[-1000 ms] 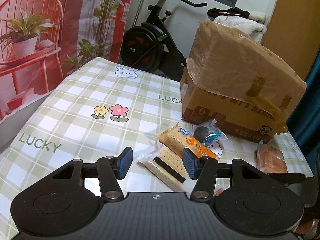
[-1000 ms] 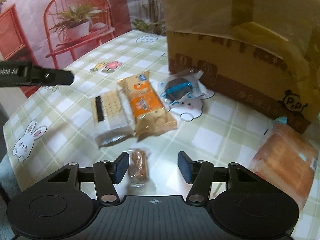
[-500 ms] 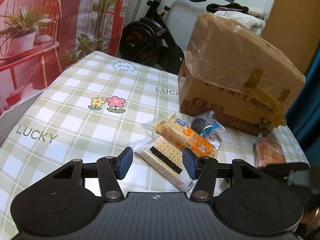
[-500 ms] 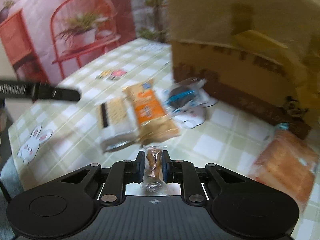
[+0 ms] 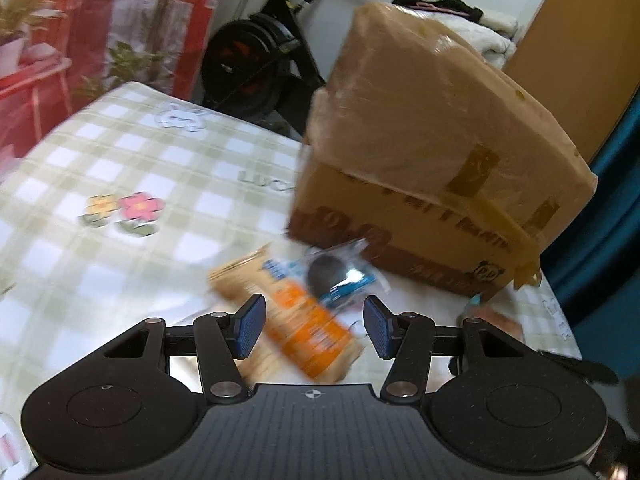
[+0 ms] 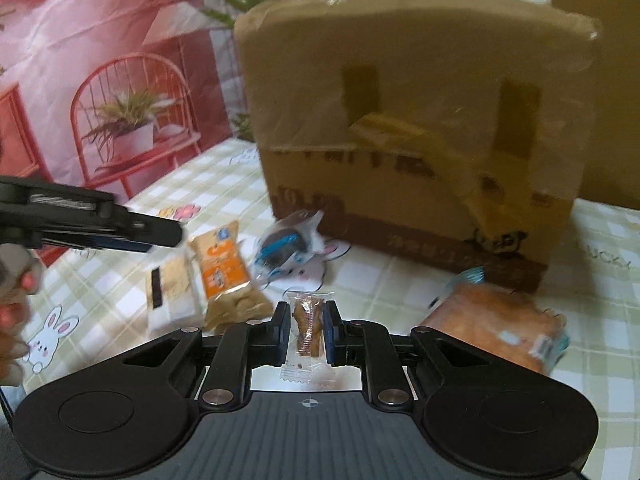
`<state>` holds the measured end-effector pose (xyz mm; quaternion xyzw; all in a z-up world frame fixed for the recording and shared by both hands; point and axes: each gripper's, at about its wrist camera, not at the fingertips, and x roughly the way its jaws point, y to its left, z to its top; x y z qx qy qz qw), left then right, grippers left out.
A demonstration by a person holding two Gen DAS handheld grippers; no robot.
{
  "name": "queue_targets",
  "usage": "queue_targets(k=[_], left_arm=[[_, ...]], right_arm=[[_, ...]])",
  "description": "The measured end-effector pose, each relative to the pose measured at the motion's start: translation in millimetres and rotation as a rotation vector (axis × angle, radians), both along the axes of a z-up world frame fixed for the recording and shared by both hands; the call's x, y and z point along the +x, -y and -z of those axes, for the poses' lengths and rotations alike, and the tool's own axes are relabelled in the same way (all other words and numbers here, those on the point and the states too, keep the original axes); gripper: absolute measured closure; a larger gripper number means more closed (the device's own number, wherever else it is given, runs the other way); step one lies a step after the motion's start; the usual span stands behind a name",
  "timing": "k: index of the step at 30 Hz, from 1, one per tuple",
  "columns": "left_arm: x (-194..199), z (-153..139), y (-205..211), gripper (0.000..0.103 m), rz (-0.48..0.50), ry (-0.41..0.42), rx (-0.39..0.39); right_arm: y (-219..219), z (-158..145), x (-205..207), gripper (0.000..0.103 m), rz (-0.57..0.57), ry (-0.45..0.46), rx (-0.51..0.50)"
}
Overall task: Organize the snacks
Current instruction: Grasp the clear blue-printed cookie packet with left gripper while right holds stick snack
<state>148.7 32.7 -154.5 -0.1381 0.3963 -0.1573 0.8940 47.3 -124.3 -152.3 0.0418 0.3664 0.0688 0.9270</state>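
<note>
Right tongs (image 6: 306, 332) clamped on small wrapped snack (image 6: 307, 326), jaws just closed, clear of surface (image 6: 400, 276). Left tongs (image 5: 310, 326) open over orange packet (image 5: 304, 328). Recommended: firm grip, steady carry toward cardboard box (image 6: 420, 128) ahead.

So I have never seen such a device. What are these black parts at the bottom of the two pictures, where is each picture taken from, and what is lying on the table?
There is no robot here. A person holds one hand-held gripper in each hand, and each gripper carries a camera looking forward along its two fingers. The black parts are the grippers themselves.

One picture comes from the left gripper. It is open and holds nothing, above an orange cracker pack.

The other comes from the right gripper, shut on a small clear-wrapped snack.

On the checked tablecloth lie a pale cracker pack, a clear bag with a dark round snack and a wrapped bread, in front of a taped cardboard box.
</note>
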Motion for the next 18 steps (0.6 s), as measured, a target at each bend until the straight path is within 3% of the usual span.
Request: queue_targets(k=[9,13,18], left_arm=[[66.4,26.4,52.4,0.034,-0.047,-0.079,0.025],[77.4,42.3,63.0,0.028,-0.075,-0.114,0.096],[71.7,45.4,78.0,0.018,-0.045,-0.08,0.195]], right_arm=[[44.8,-11.5,-9.2,0.087,0.102,0.065,0.018],[63.8,-9.0,-12.1,0.087,0.142,0.072,0.039],[75.3,-3.1,-11.6,0.087,0.168,0.075,0.058]])
